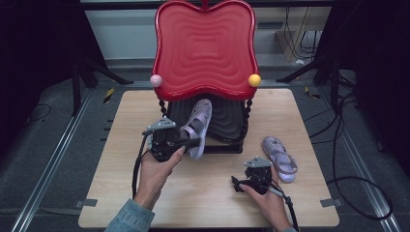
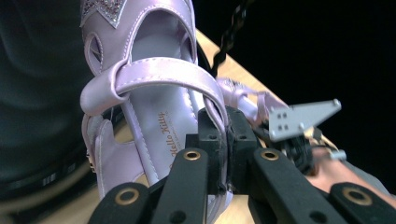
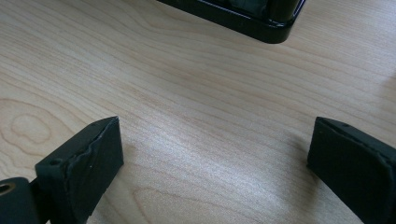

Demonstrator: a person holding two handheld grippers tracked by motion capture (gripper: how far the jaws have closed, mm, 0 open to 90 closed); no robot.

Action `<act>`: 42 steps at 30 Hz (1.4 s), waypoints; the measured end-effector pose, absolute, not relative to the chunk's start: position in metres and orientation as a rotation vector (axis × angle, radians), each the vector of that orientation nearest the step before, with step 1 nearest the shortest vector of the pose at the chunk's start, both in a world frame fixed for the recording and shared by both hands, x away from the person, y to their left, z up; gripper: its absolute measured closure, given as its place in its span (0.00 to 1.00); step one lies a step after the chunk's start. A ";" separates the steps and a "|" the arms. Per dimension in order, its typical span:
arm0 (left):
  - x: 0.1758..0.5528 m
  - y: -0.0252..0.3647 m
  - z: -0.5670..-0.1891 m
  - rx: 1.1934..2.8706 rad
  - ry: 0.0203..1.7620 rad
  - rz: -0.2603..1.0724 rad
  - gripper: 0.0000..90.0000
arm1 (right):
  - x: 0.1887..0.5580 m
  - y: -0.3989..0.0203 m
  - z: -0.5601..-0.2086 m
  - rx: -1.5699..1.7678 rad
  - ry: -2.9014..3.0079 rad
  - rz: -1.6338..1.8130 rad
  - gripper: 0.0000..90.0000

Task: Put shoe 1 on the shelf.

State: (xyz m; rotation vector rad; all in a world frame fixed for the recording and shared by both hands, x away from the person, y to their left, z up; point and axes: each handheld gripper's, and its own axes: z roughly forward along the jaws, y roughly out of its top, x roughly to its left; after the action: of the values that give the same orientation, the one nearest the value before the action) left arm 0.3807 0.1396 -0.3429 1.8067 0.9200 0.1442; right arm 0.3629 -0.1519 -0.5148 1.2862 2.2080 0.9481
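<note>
The left gripper [image 1: 189, 142] has its fingers [image 2: 211, 144] clenched on the side wall of a lilac sandal [image 1: 197, 126], at the heel end beside the ankle strap. In the high view this sandal is held tilted, toe up and away from the person, heel low at the fingers. Its long axis runs from the fingers toward the black lower tier [image 1: 227, 118] of a 2-tier stand; the red upper tier [image 1: 205, 48] sits above and behind. The toe end appears to rest on or just over the black tier; contact cannot be confirmed.

The right gripper [image 1: 238, 183] sits low over the table [image 1: 290, 121], near the person's edge. Its fingers [image 3: 84, 163] are released and wide apart, holding nothing, with bare wood between them. A corner of the black stand base [image 3: 243, 18] lies ahead of them.

A 2nd sandal [image 1: 279, 157] lies flat on the table, just beside the right gripper on its outer side, long axis running diagonally away from the person. It is well apart from the left gripper.

Judgement: the held sandal is being set on the black tier. The 2nd sandal is nearer the right hand, which would have to turn outward to face it, since its fingers now point toward the stand.
</note>
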 end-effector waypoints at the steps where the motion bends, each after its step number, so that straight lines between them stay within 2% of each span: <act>1: 0.383 0.138 -0.343 1.798 0.921 0.151 0.96 | 0.363 -0.152 -0.515 1.286 2.208 0.948 0.04; 15: 0.408 0.122 -0.352 1.707 0.956 0.206 0.96 | 0.363 -0.152 -0.515 1.282 2.208 0.948 0.04; 29: 0.425 0.118 -0.357 1.668 1.016 0.409 0.96 | 0.363 -0.152 -0.515 1.284 2.208 0.949 0.04; 42: 0.431 0.114 -0.361 1.672 1.048 0.509 0.96 | 0.363 -0.152 -0.515 1.283 2.208 0.950 0.04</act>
State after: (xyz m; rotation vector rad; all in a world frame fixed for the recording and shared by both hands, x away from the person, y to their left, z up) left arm 0.4307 0.1136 -0.3608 1.6718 1.0481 0.5093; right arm 0.3629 -0.1520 -0.5148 1.2832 2.2079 0.9497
